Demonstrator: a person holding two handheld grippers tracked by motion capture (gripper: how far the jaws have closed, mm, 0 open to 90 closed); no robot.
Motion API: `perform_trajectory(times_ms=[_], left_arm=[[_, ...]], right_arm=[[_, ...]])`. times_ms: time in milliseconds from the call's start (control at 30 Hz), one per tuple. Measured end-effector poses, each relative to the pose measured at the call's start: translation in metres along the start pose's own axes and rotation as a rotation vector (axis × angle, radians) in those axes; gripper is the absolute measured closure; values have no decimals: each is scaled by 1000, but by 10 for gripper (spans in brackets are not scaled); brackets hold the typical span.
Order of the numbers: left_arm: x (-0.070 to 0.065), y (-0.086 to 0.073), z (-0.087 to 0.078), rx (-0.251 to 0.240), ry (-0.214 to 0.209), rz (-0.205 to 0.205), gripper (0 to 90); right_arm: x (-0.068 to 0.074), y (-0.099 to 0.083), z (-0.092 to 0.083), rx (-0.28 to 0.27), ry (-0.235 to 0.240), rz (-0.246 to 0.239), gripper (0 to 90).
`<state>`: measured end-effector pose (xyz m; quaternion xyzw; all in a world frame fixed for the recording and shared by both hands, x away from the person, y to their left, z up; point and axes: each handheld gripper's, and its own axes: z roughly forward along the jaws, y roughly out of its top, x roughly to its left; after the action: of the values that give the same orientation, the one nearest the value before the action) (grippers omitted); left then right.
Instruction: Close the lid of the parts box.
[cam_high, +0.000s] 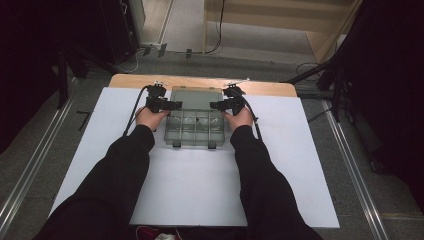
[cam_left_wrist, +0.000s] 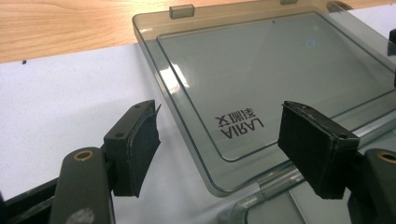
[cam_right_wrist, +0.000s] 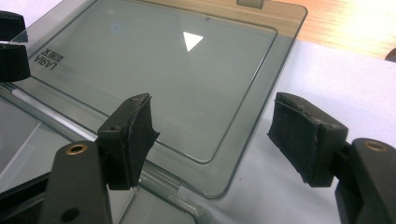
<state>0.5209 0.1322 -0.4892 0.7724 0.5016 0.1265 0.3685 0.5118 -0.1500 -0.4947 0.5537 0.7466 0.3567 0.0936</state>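
One clear compartment box (cam_high: 194, 125) is sitting on the worktop (cam_high: 200, 190), its one lid (cam_left_wrist: 261, 79) lying flat open. Two latches (cam_high: 176, 145) are showing on its near edge, two tabs (cam_left_wrist: 181, 10) on the lid's far edge. Two claws are working: left claw (cam_high: 176, 105), right claw (cam_high: 214, 105). Two hands are holding them.

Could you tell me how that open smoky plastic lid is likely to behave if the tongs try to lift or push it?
The lid looks like thin, glossy moulded plastic, so it is probably light, fairly stiff, and slippery against the pads. It appears hinged to the compartment box, so a push would likely swing it rather than slide it. Both the left tongs and right tongs straddle its corners, open.
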Motion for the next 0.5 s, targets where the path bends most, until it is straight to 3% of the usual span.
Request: perform_trajectory(times_ms=[200, 500], left_arm=[[2, -1, 3, 4, -2, -14, 283], [3, -3, 8, 6, -47, -67, 284]], right_arm=[[2, -2, 6, 9, -6, 9, 294], [-1, -2, 9, 19, 25, 50, 272]])
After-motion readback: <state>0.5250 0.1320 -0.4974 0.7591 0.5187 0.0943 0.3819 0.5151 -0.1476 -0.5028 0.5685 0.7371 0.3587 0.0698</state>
